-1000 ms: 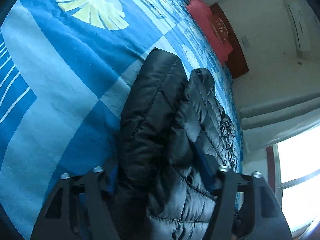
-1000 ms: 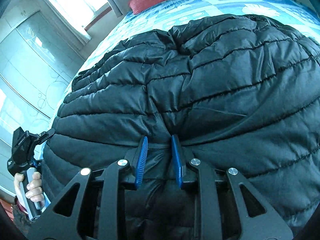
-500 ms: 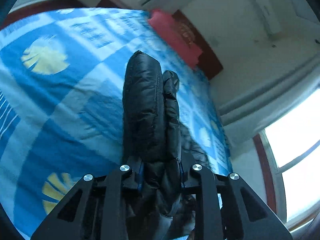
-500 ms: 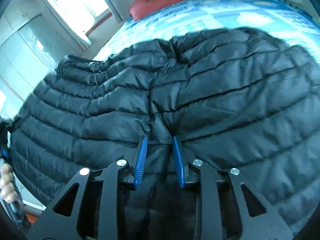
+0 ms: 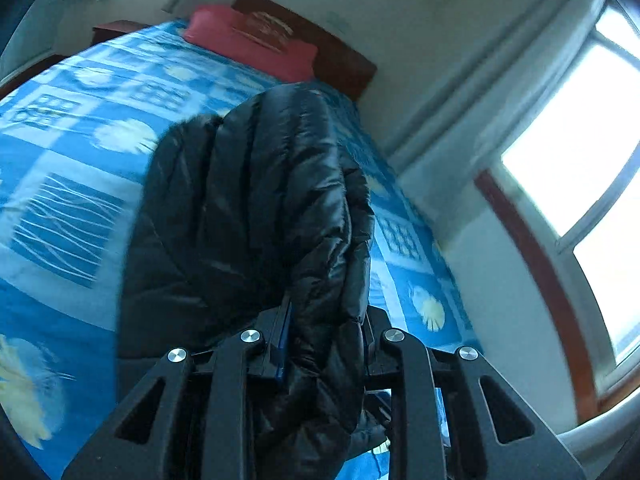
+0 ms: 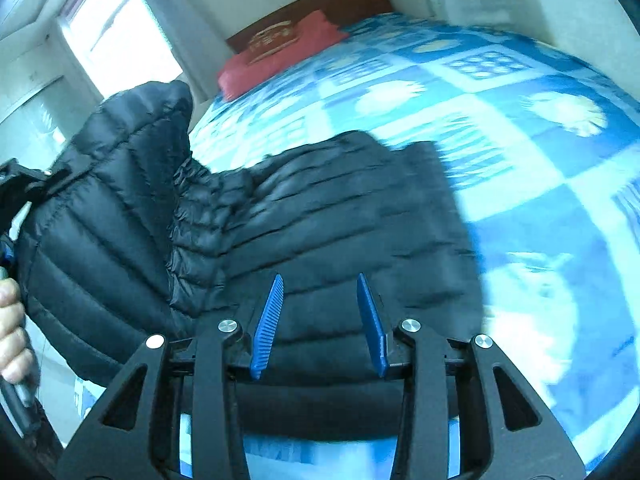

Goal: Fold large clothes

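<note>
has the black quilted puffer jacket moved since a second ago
Yes. The black quilted puffer jacket has shifted left and clear of the blue patterned bedsheet; the right gripper, jaws just opening, has released it.

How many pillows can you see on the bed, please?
1: a red pillow lies at the head of the bed, against the wooden headboard. The black puffer jacket may hide others.

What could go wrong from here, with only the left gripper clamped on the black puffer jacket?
1. The left gripper pinches one thick, slick bunch of the jacket; it may slip out mid-lift.
2. The right gripper has just been opening, with its blue pads clear of the fabric, so the released part can sag and spoil the fold.
3. The free end could drag across the blue bedspread and rumple it.
</note>
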`<state>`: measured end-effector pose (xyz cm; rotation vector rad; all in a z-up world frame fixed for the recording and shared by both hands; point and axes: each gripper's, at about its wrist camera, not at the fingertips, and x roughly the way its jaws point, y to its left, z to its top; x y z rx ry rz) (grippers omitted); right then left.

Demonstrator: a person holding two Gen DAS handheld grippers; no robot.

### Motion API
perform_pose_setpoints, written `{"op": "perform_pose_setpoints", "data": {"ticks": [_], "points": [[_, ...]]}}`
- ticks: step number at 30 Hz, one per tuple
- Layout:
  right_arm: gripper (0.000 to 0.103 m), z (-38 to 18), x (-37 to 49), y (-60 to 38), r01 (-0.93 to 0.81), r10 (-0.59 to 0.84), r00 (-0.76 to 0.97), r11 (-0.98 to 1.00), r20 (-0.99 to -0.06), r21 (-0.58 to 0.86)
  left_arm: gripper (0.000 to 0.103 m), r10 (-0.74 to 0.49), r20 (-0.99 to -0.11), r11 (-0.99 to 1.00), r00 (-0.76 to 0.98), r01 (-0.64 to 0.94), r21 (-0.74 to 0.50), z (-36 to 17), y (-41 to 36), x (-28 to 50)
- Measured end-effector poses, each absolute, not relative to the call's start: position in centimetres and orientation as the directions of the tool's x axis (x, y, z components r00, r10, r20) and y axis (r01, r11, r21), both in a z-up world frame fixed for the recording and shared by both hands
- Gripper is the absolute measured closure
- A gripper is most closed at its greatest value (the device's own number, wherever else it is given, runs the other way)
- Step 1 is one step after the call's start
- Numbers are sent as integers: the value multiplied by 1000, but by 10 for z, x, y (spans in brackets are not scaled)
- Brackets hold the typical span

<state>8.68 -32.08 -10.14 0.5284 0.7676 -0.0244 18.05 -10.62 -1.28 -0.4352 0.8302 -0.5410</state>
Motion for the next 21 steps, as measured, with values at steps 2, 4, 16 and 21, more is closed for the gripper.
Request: {"op": "perform_pose_setpoints", "data": {"ticks": [2,4,16,21], "points": [[65,-105,75,-336,240,146,726,862,-672,446,79,-609,-588,784,532,291,-549,-27,-131,179],[65,-111,64,-351,273,130,722,849,-679,453,79,-616,-613,782,495,295,-549,-43,-156,177],[65,-140,47,-399,351,121,709,794,-695,497,79,-575,-694,818,433,304,-488,-96,-206,170],[61,-134,46,-398,343,124,717,794,-686,502,62,-593,-671,805,445,335,-489,-73,-217,158]]}}
